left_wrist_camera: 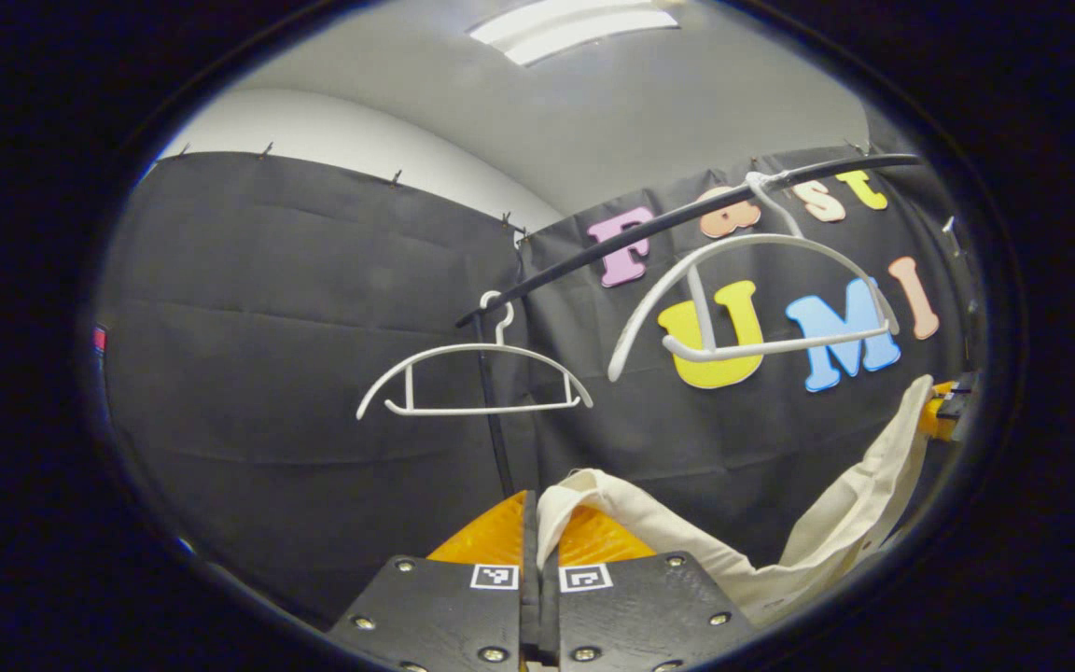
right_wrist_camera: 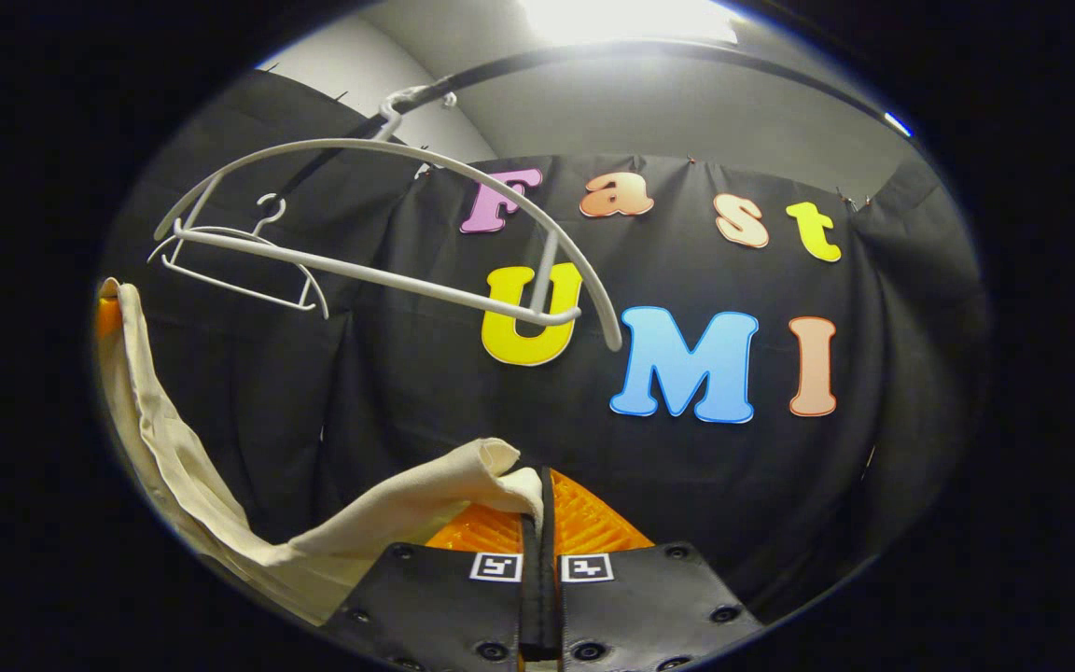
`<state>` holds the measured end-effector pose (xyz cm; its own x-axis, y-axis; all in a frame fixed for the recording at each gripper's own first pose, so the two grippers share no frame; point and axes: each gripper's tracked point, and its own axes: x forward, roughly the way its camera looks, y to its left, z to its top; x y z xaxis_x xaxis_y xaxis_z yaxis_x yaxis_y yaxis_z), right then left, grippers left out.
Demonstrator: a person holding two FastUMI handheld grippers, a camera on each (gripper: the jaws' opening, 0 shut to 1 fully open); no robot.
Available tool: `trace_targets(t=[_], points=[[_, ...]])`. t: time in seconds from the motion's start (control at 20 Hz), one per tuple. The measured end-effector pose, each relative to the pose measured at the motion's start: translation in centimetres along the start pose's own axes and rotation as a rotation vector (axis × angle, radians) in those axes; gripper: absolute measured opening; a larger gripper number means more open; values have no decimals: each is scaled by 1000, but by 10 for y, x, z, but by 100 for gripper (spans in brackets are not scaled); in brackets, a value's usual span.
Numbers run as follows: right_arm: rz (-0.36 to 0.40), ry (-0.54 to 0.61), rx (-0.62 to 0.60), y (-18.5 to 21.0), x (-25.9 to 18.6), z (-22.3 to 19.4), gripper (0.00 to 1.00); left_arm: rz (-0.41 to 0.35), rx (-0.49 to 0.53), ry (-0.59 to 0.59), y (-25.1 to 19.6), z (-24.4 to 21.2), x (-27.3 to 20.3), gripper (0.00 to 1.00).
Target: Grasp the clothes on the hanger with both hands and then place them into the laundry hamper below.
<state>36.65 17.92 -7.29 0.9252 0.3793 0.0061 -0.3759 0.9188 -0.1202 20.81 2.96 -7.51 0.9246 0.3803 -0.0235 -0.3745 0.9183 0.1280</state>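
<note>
Below 2 bare hangers [left_wrist_camera: 477, 378], both grippers [left_wrist_camera: 537, 523] pinch cream cloth [left_wrist_camera: 836, 523].

My claws, cloth and plastic by their look
My left fingers [left_wrist_camera: 500, 532] are ribbed, glossy orange plastic behind matt black plates; the cloth [left_wrist_camera: 836, 523] is cream, soft, matt woven fabric, creased. The hangers [left_wrist_camera: 472, 378] look smooth white plastic, the rail [left_wrist_camera: 649, 229] smooth and dark with a slight sheen, and the wall [left_wrist_camera: 295, 317] is matt black cloth in folds
</note>
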Motion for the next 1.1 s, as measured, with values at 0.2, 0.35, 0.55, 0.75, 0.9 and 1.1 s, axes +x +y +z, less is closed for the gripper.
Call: trace_targets(t=[0.2,0.35,0.55,0.75,0.9,1.1], points=[[33,3,28,29,-50,7,1,-94,-54,2,-14,7,-31,2],[71,34,50,54,-83,4,0,-163,-79,9,-26,5,-48,2],[137,88,77,93,-126,-6,1,-246,-113,42,-36,-14,-79,2],[200,119,100,132,-156,-22,1,-310,-117,102,-43,-49,-105,1],[232,200,103,158,-174,-63,1,-333,-118,174,-50,-93,-112,1],[224,305,91,172,-191,-127,1,-343,-70,260,-53,-160,-130,2]])
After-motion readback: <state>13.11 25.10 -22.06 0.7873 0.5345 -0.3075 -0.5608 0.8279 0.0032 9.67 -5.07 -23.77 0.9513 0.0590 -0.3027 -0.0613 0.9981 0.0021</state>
